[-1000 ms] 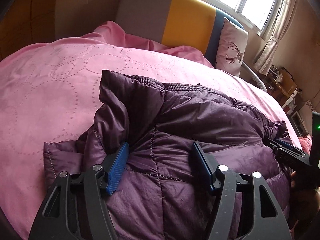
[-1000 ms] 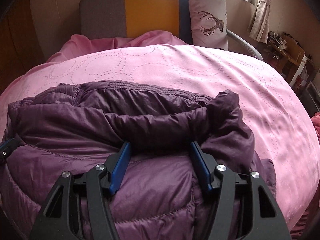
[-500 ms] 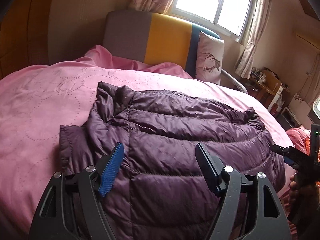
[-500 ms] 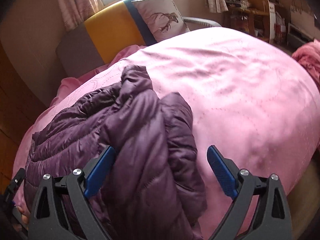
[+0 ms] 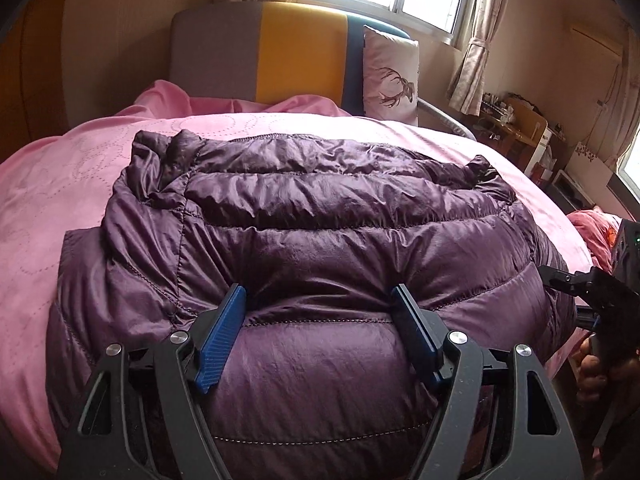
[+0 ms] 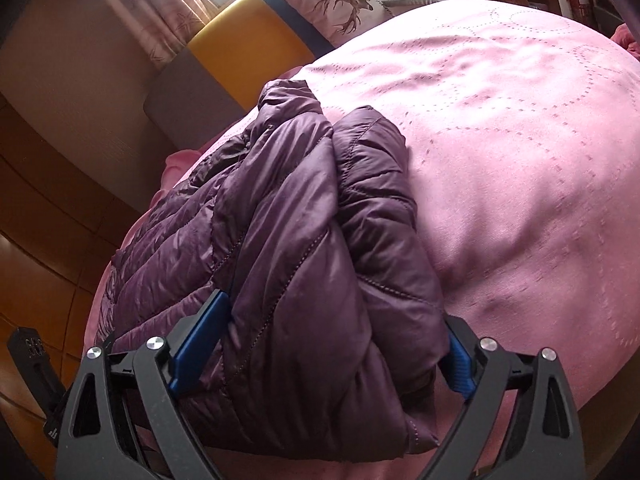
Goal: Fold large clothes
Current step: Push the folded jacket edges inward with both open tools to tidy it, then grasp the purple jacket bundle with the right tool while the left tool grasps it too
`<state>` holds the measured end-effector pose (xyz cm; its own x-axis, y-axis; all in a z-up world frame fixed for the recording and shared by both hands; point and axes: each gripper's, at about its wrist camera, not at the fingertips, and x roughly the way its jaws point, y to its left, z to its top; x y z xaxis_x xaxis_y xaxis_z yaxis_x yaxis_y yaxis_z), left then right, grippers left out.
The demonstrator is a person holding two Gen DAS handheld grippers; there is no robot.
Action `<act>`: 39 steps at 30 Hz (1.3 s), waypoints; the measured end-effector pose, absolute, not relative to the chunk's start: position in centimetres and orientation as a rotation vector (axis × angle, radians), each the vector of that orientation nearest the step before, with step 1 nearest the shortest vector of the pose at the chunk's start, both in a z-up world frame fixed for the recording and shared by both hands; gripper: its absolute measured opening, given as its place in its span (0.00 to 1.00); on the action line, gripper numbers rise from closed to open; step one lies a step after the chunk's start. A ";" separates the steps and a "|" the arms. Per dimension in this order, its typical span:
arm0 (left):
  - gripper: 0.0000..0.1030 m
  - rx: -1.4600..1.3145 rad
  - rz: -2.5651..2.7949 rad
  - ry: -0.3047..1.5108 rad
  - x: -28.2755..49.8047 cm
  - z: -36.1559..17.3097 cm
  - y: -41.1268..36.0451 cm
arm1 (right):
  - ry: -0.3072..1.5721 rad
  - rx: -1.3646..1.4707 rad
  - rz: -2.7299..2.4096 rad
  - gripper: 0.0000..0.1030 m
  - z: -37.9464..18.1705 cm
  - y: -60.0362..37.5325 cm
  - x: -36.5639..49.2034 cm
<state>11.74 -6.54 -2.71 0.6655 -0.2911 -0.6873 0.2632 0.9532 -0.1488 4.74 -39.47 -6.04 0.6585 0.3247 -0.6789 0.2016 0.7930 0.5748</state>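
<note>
My left gripper [image 5: 319, 296] sits at the near edge of the purple jacket [image 5: 320, 208], which lies folded across the pink bed [image 5: 60, 184] ahead of me. Its jaws have just been opening and are released, straddling one puffy panel without pinching it. My right gripper [image 6: 336, 312] has just been closing on the bundled end of the jacket. The padding fills the gap and the pads squeeze it, though the right pad is half buried, so I may hold fewer layers than I think. To fold cleanly, I should seat both grips deep, catch every layer, and lift evenly so the slippery shell doesn't slide.
</note>
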 end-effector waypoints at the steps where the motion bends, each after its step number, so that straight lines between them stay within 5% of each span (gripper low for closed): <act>1: 0.71 -0.042 -0.311 0.784 11.7 -2.8 -6.6 | 0.867 0.666 0.085 0.79 -5.9 -39.2 4.7; 6: 0.71 -0.060 -0.307 0.789 11.7 -3.0 -6.7 | 0.868 0.675 0.122 0.58 -6.1 -39.1 4.1; 14: 0.71 -0.071 -0.313 0.789 11.5 -3.1 -6.7 | 0.882 0.750 0.162 0.49 -5.9 -39.4 4.0; 22: 0.71 -0.096 -0.334 0.794 11.6 -3.4 -5.7 | 0.881 0.719 0.200 0.28 -2.7 -38.3 4.1; 32: 0.71 -0.206 -0.445 0.808 12.2 -3.7 -3.7 | 0.812 0.486 0.362 0.23 7.0 -28.1 6.6; 39: 0.69 -0.258 -0.566 0.820 12.2 -3.6 -1.9 | 0.826 0.313 0.429 0.23 8.3 -18.3 9.6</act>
